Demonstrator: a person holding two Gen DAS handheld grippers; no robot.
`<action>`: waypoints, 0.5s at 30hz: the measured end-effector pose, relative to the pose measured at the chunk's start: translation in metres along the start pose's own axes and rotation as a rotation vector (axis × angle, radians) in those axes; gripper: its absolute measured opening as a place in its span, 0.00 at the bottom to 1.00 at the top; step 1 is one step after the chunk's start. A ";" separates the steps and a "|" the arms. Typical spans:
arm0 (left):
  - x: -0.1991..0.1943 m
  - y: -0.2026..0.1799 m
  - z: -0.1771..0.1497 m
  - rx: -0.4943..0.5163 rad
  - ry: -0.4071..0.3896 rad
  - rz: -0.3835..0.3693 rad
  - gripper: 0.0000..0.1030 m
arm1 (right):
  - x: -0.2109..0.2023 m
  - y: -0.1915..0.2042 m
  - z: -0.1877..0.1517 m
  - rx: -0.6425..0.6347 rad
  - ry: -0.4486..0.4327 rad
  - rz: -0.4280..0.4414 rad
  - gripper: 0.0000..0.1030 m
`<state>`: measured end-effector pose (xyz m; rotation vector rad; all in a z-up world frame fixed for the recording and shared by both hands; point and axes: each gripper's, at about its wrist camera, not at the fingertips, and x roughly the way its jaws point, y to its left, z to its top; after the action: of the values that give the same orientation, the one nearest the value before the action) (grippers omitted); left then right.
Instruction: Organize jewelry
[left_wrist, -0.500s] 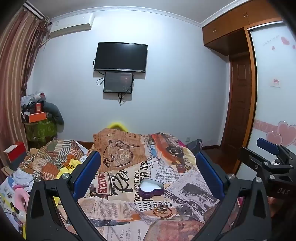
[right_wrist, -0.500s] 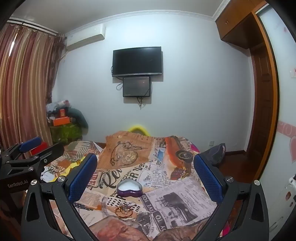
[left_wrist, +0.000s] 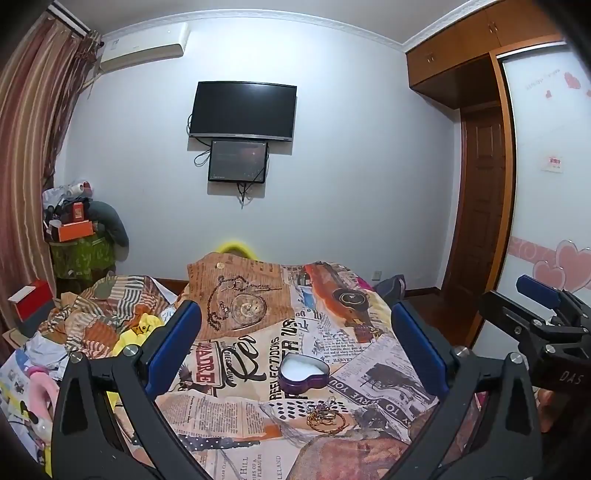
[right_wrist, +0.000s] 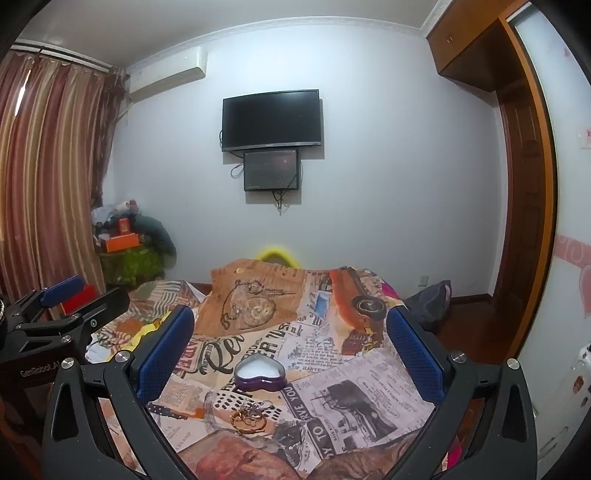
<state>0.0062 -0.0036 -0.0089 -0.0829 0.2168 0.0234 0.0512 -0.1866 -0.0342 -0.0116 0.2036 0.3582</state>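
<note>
A purple heart-shaped tin (left_wrist: 303, 373) (right_wrist: 260, 373) with a white inside stands open on the printed bedspread (left_wrist: 229, 402). Just in front of it lies a small heap of gold jewelry (left_wrist: 327, 417) (right_wrist: 251, 415), rings and chains tangled together. My left gripper (left_wrist: 295, 350) hovers above the bed, open wide, nothing between its blue pads. My right gripper (right_wrist: 291, 350) is likewise open and empty, held over the same spot. Each gripper shows at the edge of the other's view, the right gripper (left_wrist: 539, 306) and the left gripper (right_wrist: 62, 295).
Crumpled clothes and a yellow item (left_wrist: 136, 328) lie on the bed's left side. A dark bag (right_wrist: 432, 299) sits at the bed's far right corner. A cluttered stand (left_wrist: 77, 243) stands by the curtain; a TV (left_wrist: 242, 110) hangs on the far wall.
</note>
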 end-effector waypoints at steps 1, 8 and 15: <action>-0.001 0.000 0.001 -0.001 0.000 0.001 1.00 | 0.000 0.000 0.000 0.001 -0.001 0.001 1.00; 0.003 0.004 -0.001 -0.011 0.006 0.007 1.00 | 0.000 -0.001 0.001 0.002 0.001 0.006 1.00; 0.004 0.004 -0.001 -0.014 0.008 0.005 1.00 | 0.000 -0.001 0.000 0.001 0.001 0.008 1.00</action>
<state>0.0094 0.0003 -0.0112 -0.0968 0.2244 0.0294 0.0517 -0.1871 -0.0346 -0.0101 0.2045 0.3660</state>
